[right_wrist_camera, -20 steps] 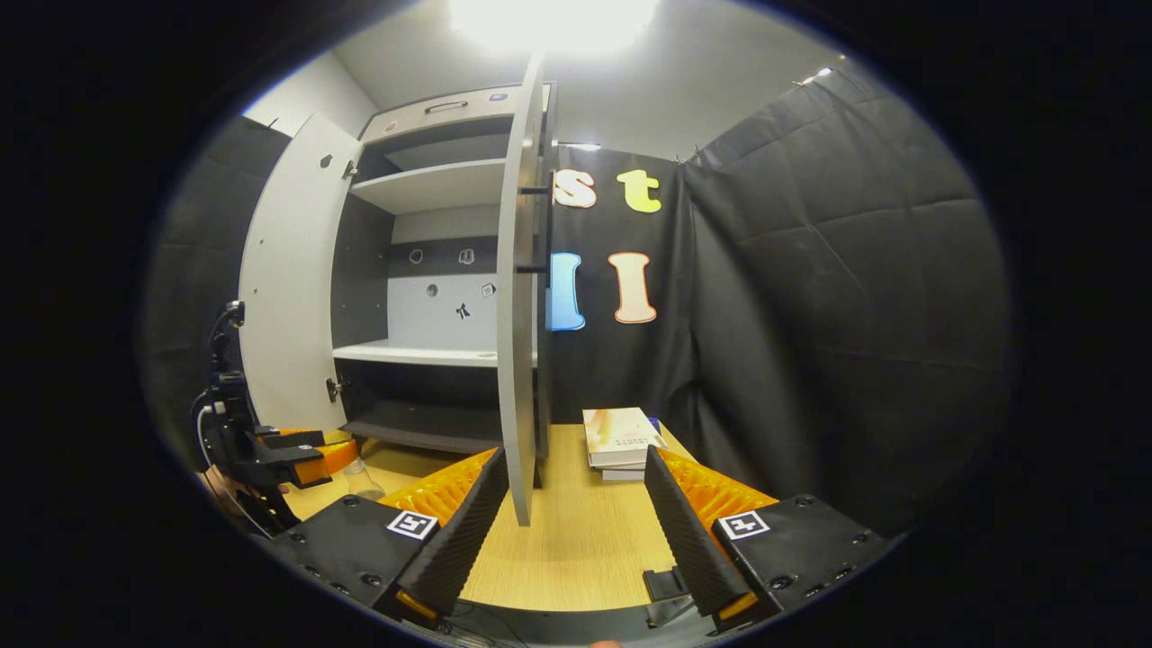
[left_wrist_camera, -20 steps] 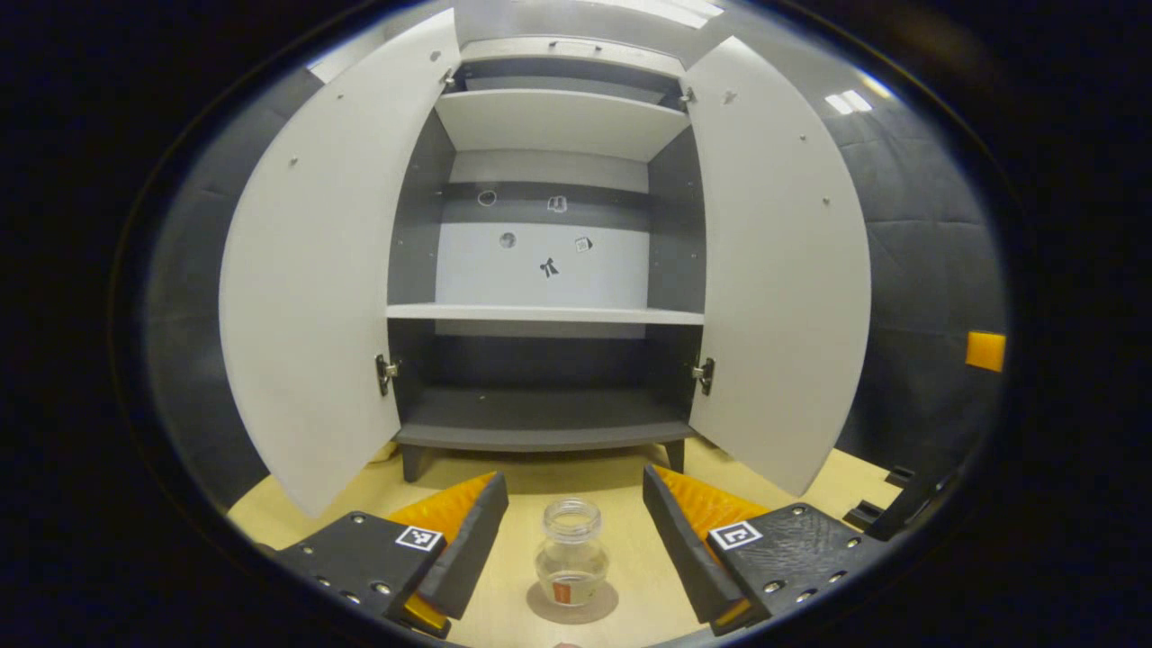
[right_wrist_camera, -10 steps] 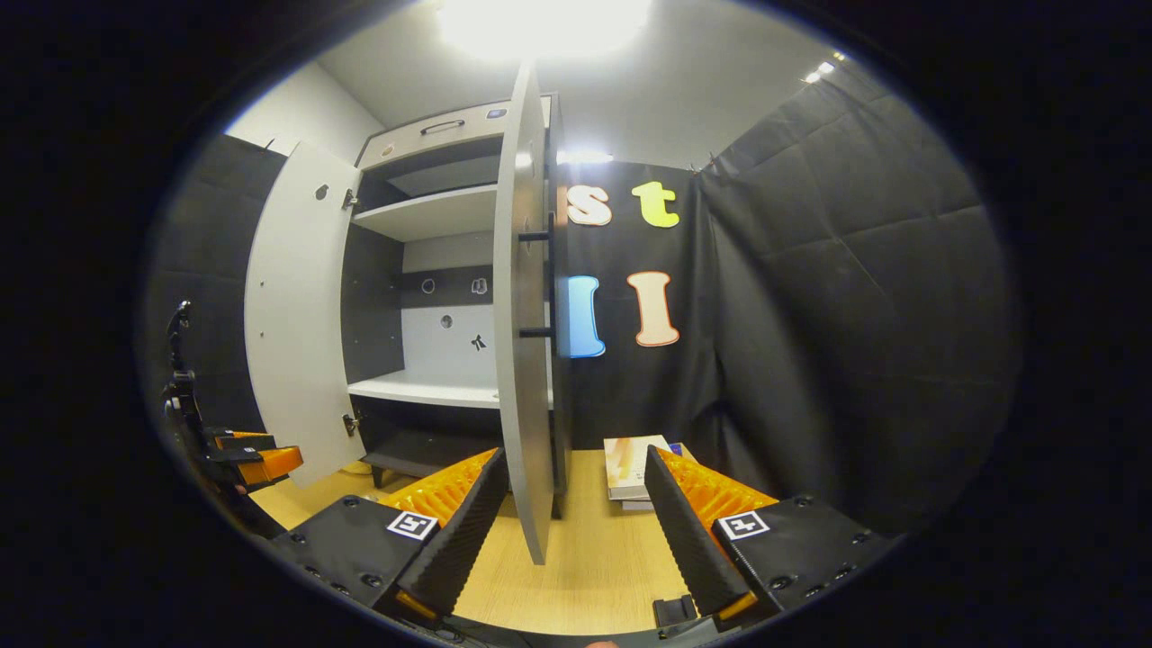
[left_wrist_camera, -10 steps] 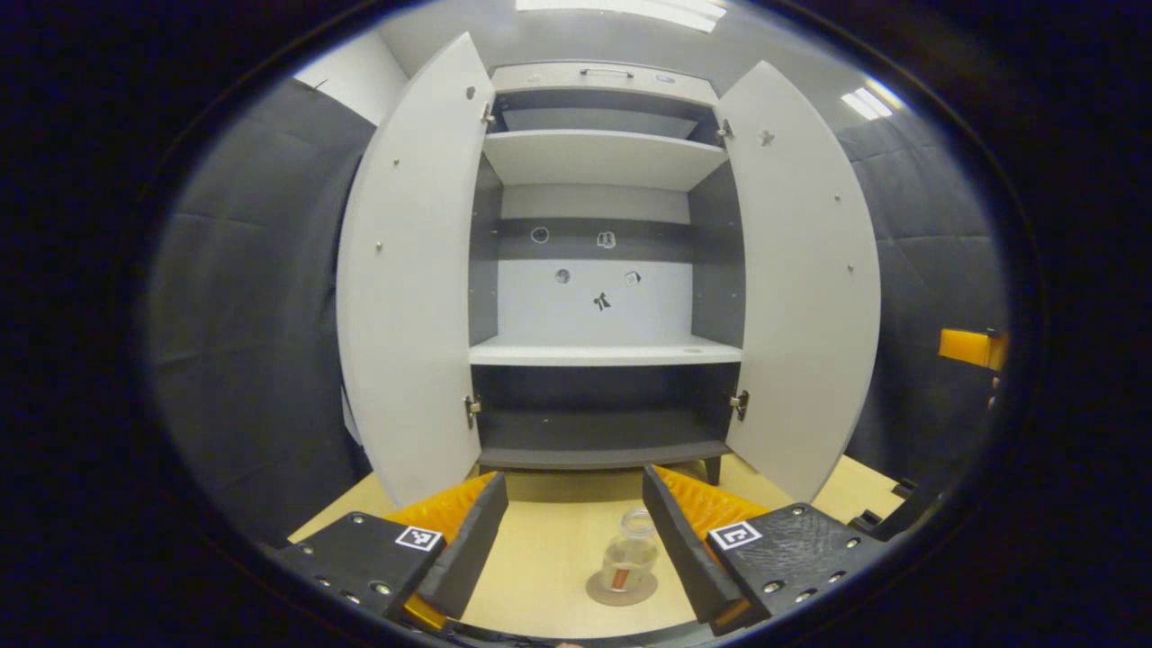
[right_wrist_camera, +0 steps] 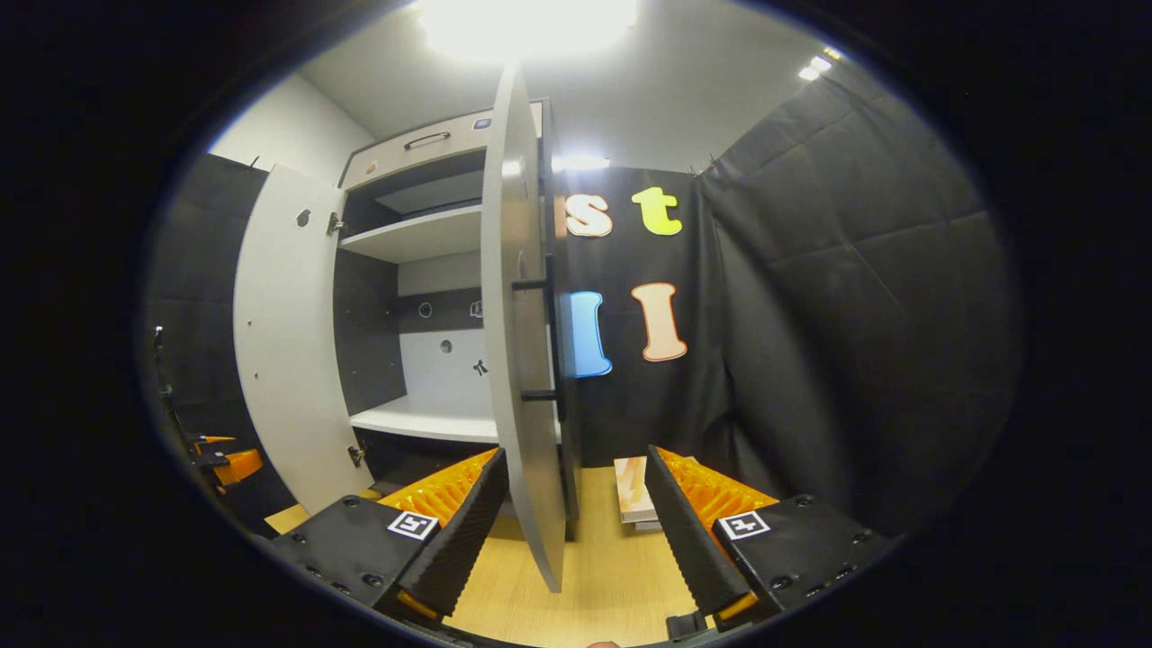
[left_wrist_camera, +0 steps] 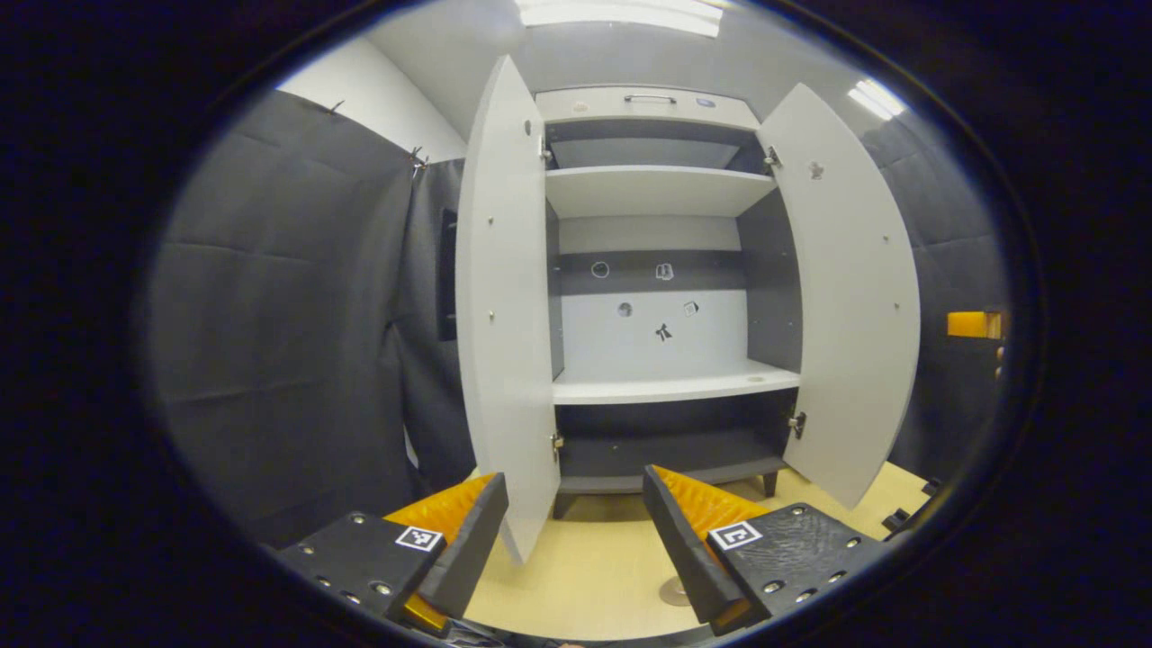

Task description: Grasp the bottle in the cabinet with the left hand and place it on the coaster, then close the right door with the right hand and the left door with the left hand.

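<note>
In the left gripper view, the left gripper (left_wrist_camera: 574, 531) is held with jaws wide and empty, the left door (left_wrist_camera: 504, 306) edge-on between its fingers; the coaster (left_wrist_camera: 673, 591) is glimpsed beside the right-hand finger, and whether the bottle stands on it cannot be told. In the right gripper view, the right gripper (right_wrist_camera: 576, 522) is likewise spread wide, with the right door (right_wrist_camera: 522, 360) edge-on between its fingers, and books (right_wrist_camera: 633, 488) are seen on the table (right_wrist_camera: 612, 576).

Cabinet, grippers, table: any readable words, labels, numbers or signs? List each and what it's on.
No text is readable.
Stickers on the cabinet back panel: small pictures, too small to make out.
Square markers on the left gripper and on the right gripper: black-and-white patterns, no words.
Book on the table: cover too blurred to read.
</note>
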`<act>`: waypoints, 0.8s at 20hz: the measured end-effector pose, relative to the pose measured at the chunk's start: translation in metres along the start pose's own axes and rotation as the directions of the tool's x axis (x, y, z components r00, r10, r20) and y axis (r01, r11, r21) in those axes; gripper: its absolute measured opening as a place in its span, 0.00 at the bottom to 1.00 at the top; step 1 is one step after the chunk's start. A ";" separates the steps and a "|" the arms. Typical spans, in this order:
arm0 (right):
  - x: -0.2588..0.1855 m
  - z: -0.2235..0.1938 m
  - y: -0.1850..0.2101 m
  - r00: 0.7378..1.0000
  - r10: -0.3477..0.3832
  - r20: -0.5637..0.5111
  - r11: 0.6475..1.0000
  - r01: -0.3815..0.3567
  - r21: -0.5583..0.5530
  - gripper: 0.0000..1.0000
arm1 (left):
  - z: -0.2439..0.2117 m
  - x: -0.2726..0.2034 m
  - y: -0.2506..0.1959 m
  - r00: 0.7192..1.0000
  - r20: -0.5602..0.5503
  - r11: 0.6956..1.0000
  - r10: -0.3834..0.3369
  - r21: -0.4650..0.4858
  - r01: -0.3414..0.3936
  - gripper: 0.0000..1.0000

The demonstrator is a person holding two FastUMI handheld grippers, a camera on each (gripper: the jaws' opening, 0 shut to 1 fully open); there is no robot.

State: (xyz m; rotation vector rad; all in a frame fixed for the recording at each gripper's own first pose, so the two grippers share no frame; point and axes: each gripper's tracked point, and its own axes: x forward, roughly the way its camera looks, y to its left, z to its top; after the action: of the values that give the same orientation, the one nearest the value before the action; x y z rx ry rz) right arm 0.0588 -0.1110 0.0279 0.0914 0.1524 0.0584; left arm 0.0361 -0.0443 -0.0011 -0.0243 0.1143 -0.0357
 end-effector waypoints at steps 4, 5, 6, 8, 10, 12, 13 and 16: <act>0.015 0.019 -0.018 0.997 -0.077 -0.004 0.997 0.077 0.017 0.97 | -0.003 -0.001 0.029 1.000 -0.006 1.000 0.025 -0.004 -0.025 0.92; 0.019 0.024 -0.023 0.995 -0.099 -0.003 0.995 0.100 0.019 0.97 | -0.003 -0.001 0.036 0.999 -0.007 0.999 0.033 0.000 -0.033 0.92; 0.023 0.029 -0.027 0.993 -0.121 0.000 0.992 0.121 0.020 0.97 | -0.005 -0.002 0.041 0.999 -0.009 0.999 0.042 0.003 -0.042 0.92; 0.032 0.039 -0.036 0.986 -0.169 0.015 0.986 0.169 0.013 0.97 | -0.004 -0.001 0.053 0.998 -0.007 0.998 0.056 0.005 -0.056 0.91; 0.040 0.047 -0.050 0.972 -0.235 0.025 0.972 0.235 0.011 0.97 | -0.001 -0.001 0.067 0.997 -0.001 0.997 0.074 0.003 -0.074 0.92; 0.048 0.052 -0.054 0.960 -0.277 0.026 0.961 0.277 0.013 0.97 | 0.001 0.000 0.079 0.996 0.005 0.996 0.093 -0.001 -0.093 0.92; 0.052 0.055 -0.055 0.955 -0.294 0.030 0.956 0.293 0.009 0.97 | 0.003 0.000 0.085 0.995 0.010 0.995 0.101 -0.004 -0.101 0.92; 0.061 0.065 -0.052 0.945 -0.323 0.051 0.946 0.324 -0.013 0.98 | 0.002 -0.002 0.103 0.992 0.009 0.992 0.124 0.000 -0.124 0.92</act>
State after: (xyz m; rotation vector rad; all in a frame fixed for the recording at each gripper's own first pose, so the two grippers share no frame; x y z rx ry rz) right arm 0.1318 -0.1645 0.0773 0.0455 0.1173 -0.2710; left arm 0.0377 0.0589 -0.0015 -0.0169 0.1071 0.0883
